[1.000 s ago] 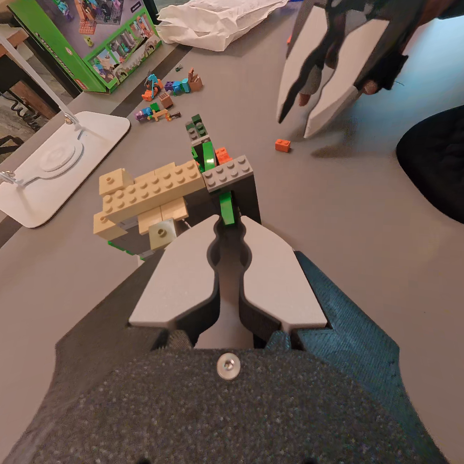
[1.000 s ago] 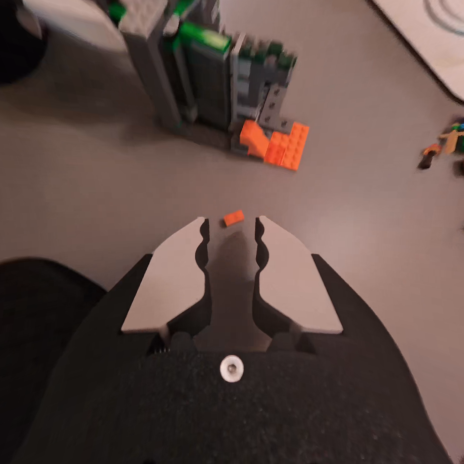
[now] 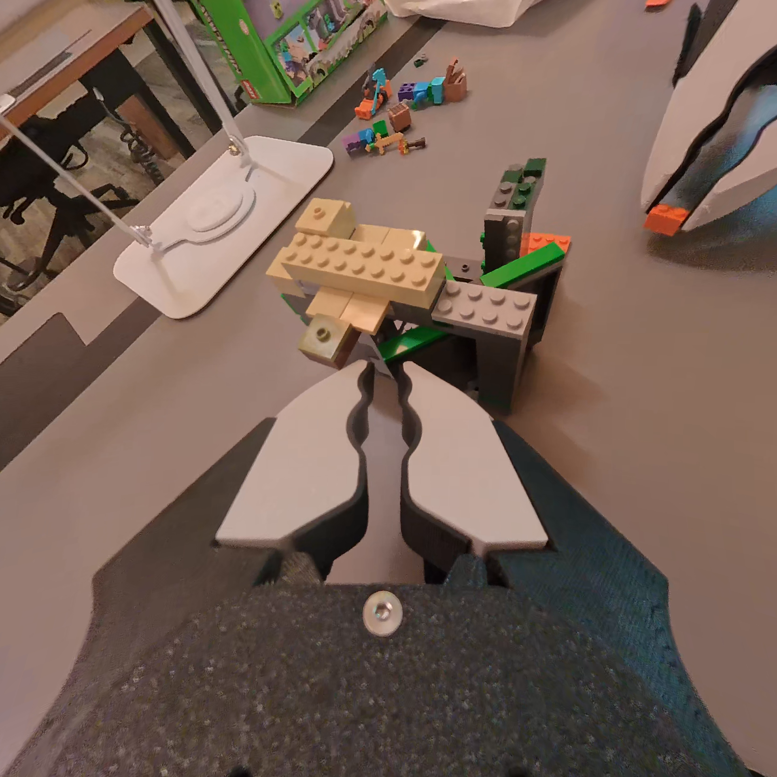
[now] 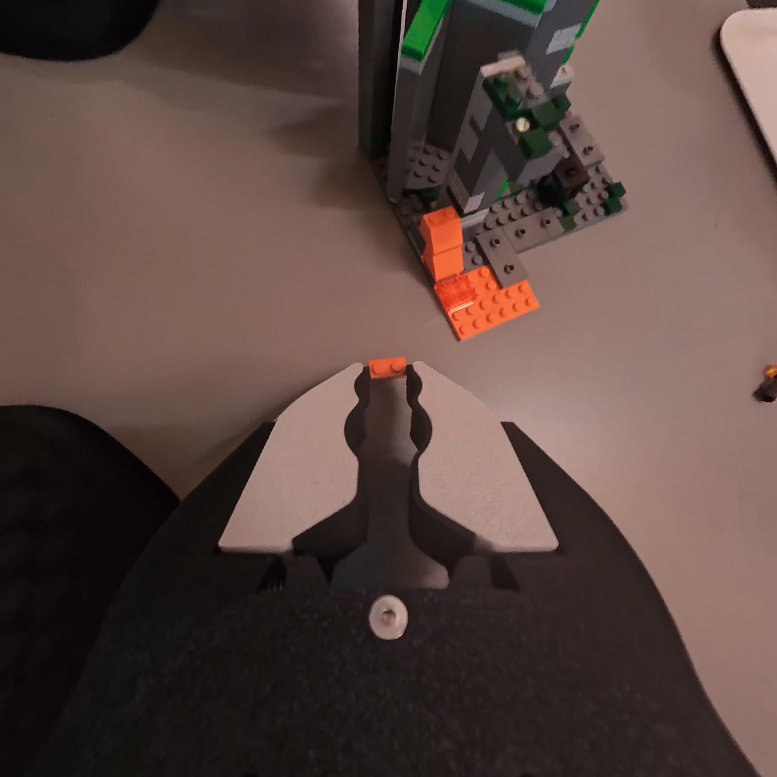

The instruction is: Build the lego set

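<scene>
The lego build [image 3: 357, 269] stands on the grey table: a tall grey and green tower with tan bricks and a grey brick [image 3: 483, 309] on top. Its orange base plate [image 4: 492, 307] shows in the right wrist view. My left gripper [image 3: 386, 369] is nearly closed, its tips pinching the build's near lower edge. My right gripper [image 4: 387, 370] is shut on a small orange brick [image 4: 387, 368], a short way in front of the orange plate. It also shows in the left wrist view [image 3: 672, 210], to the right of the build, with the orange brick [image 3: 666, 218] at its tips.
A green box [image 3: 290, 46] and a white bag [image 3: 454, 10] lie at the far side. Several loose figures and small pieces [image 3: 403, 105] lie behind the build. A white stand base [image 3: 223, 227] sits at the left near the table edge. A black object [image 4: 63, 546] is at my right gripper's left. Spacing between my two grippers at the tips: around 20 cm.
My right gripper has closed on the orange brick that lay between its open tips and has come nearer the build. The build now sits turned in the left wrist view.
</scene>
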`<state>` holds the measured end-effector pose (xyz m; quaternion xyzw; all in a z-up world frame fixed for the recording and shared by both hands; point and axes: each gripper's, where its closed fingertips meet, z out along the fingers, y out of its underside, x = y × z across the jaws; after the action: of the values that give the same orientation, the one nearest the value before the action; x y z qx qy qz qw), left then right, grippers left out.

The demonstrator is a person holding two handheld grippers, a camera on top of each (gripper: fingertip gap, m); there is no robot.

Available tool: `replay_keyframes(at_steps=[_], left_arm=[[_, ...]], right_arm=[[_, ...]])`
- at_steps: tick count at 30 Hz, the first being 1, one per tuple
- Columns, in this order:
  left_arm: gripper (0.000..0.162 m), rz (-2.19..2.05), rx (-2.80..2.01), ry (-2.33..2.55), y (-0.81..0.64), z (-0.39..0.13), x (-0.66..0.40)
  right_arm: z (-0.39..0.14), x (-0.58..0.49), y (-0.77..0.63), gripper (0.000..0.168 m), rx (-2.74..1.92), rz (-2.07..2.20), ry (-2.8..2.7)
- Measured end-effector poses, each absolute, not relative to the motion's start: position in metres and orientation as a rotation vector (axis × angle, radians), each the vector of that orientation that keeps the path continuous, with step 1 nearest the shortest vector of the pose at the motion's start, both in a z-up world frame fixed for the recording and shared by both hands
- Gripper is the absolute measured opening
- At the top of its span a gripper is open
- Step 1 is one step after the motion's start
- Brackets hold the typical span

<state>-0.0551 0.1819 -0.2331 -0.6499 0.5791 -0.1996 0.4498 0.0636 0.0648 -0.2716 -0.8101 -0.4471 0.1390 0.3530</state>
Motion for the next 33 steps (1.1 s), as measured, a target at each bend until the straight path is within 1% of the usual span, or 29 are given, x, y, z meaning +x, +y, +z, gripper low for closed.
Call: replay_keyframes(at_steps=[3, 5, 9, 13, 16, 21, 28, 33], left_arm=[[0.018, -0.532, -1.62, 1.408, 0.179, -0.229, -0.06], [0.02, -0.556, -1.628, 1.381, 0.176, -0.224, -0.068], [0.016, -0.697, -1.608, 1.341, 0.151, -0.206, -0.071], [0.012, -0.87, -1.596, 1.39, 0.11, -0.199, -0.055], [0.013, -0.981, -1.618, 1.416, 0.087, -0.202, -0.038], [0.019, -1.18, -1.74, 1.413, 0.065, -0.214, -0.018], [0.019, -1.421, -1.849, 1.358, 0.05, -0.217, -0.013], [0.016, -1.497, -1.892, 1.318, 0.049, -0.219, -0.014]], right_arm=[[-0.262, 0.056, 0.067, 0.016, -2.05, 0.355, -1.135], [-0.256, 0.051, 0.069, 0.016, -2.018, 0.349, -1.118], [-0.244, 0.041, 0.07, 0.016, -1.965, 0.358, -1.102], [-0.231, 0.028, 0.069, 0.016, -1.885, 0.343, -1.127], [-0.222, 0.014, 0.066, 0.016, -1.815, 0.333, -1.173], [-0.216, -0.006, 0.058, 0.016, -1.748, 0.325, -1.268], [-0.22, -0.017, 0.055, 0.016, -1.71, 0.28, -1.368], [-0.222, -0.021, 0.054, 0.016, -1.681, 0.244, -1.41]])
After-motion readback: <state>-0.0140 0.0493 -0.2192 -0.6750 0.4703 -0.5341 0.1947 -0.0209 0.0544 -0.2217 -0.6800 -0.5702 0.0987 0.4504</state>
